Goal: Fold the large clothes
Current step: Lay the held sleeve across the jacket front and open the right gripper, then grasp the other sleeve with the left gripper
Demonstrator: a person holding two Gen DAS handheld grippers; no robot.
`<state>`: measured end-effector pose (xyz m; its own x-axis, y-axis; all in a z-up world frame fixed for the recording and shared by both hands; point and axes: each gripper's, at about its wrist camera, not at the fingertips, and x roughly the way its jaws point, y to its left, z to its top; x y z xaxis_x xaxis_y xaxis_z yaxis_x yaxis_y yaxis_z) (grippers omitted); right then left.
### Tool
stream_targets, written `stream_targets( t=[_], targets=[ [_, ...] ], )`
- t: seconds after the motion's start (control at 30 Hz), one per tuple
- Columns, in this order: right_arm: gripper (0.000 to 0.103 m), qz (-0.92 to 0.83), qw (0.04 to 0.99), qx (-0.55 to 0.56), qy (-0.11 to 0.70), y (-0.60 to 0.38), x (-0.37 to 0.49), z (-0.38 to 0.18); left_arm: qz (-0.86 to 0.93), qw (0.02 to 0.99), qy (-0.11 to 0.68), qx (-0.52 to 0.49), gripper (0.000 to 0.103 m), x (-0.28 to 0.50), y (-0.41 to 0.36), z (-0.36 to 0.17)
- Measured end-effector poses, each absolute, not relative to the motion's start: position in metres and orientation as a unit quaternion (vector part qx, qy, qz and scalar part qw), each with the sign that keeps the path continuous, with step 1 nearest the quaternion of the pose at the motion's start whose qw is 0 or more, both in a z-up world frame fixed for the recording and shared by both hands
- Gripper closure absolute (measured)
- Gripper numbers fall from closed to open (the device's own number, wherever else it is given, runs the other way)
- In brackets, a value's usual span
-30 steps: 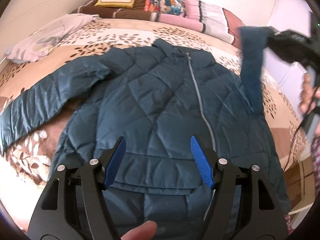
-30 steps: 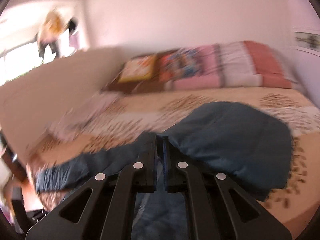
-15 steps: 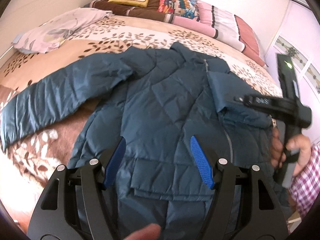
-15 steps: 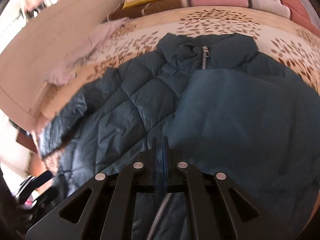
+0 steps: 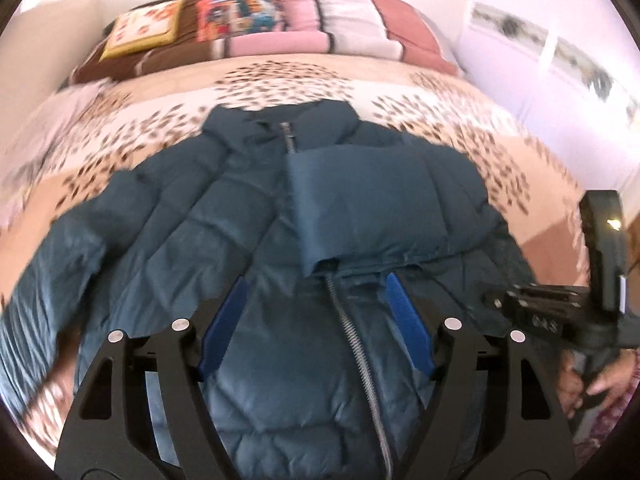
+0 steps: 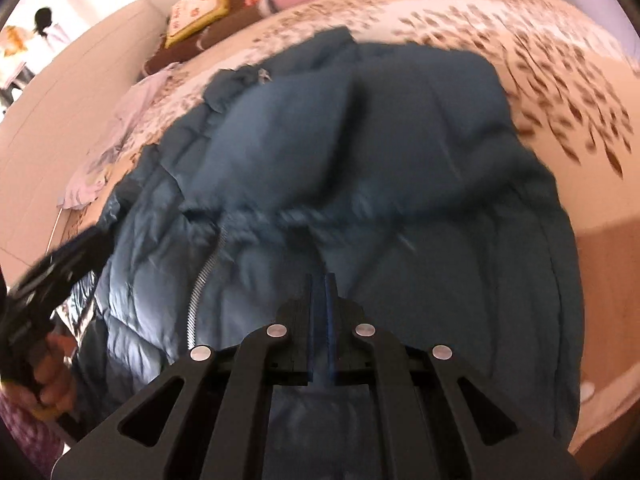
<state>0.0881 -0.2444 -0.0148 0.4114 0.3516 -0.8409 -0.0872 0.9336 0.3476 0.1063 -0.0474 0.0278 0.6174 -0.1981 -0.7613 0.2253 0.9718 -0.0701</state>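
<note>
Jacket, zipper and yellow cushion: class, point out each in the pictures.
jacket [image 5: 192, 232], left wrist view, quilted front panel.
zipper [image 5: 360, 356], left wrist view, the lower silver teeth.
yellow cushion [image 5: 144, 30], left wrist view, its patterned face.

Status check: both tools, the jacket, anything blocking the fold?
Left tool open, jaws just widened, nothing between them. Right tool shut, no cloth visibly gripped. Teal quilted puffer jacket flat on bed, one sleeve folded across chest. Nothing in the way.

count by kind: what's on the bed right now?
Jacket, teal, quilted: 1
Yellow cushion: 1
Multicoloured cushion: 1
Striped folded blanket: 1
Pale garment at the bed's edge: 1
Total: 5
</note>
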Motion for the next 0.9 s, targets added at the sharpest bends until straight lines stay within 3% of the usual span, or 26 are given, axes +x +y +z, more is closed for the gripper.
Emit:
stream_targets(
  t=[0.1, 0.13, 0.17, 0.23, 0.57, 0.63, 0.7, 0.73, 0.8, 0.9],
  targets=[
    [0.097, 0.124, 0.824, 0.137, 0.535, -0.254, 0.081, -0.026, -0.125, 0.899, 0.415, 0.071, 0.031, 0.112, -0.075, 0.024],
    [0.088, 0.124, 0.822, 0.14, 0.538, -0.257, 0.08, -0.028, -0.13, 0.898, 0.411, 0.09, 0.031, 0.113, -0.083, 0.023],
    [0.065, 0.127, 0.821, 0.145, 0.537, -0.259, 0.078, -0.029, -0.136, 0.896, 0.407, 0.116, 0.031, 0.114, -0.094, 0.02],
    [0.044, 0.133, 0.83, 0.144, 0.522, -0.26, 0.073, -0.026, -0.137, 0.892, 0.404, 0.15, 0.031, 0.116, -0.107, 0.017],
    [0.039, 0.149, 0.843, 0.128, 0.501, -0.259, 0.065, -0.026, -0.139, 0.875, 0.381, 0.266, 0.031, 0.129, -0.152, -0.003],
    [0.039, 0.152, 0.842, 0.131, 0.5, -0.26, 0.066, -0.028, -0.137, 0.871, 0.38, 0.28, 0.047, 0.136, -0.16, -0.008],
    [0.039, 0.153, 0.842, 0.135, 0.499, -0.263, 0.064, -0.027, -0.137, 0.869, 0.388, 0.276, 0.082, 0.142, -0.162, -0.01],
    [0.039, 0.153, 0.842, 0.137, 0.499, -0.264, 0.065, -0.027, -0.13, 0.872, 0.393, 0.262, 0.09, 0.145, -0.16, -0.007],
    [0.039, 0.152, 0.842, 0.141, 0.498, -0.267, 0.064, -0.026, -0.119, 0.882, 0.39, 0.236, 0.1, 0.146, -0.153, 0.0],
    [0.038, 0.152, 0.843, 0.144, 0.496, -0.27, 0.063, -0.025, -0.097, 0.902, 0.381, 0.181, 0.1, 0.147, -0.132, 0.018]
  ],
)
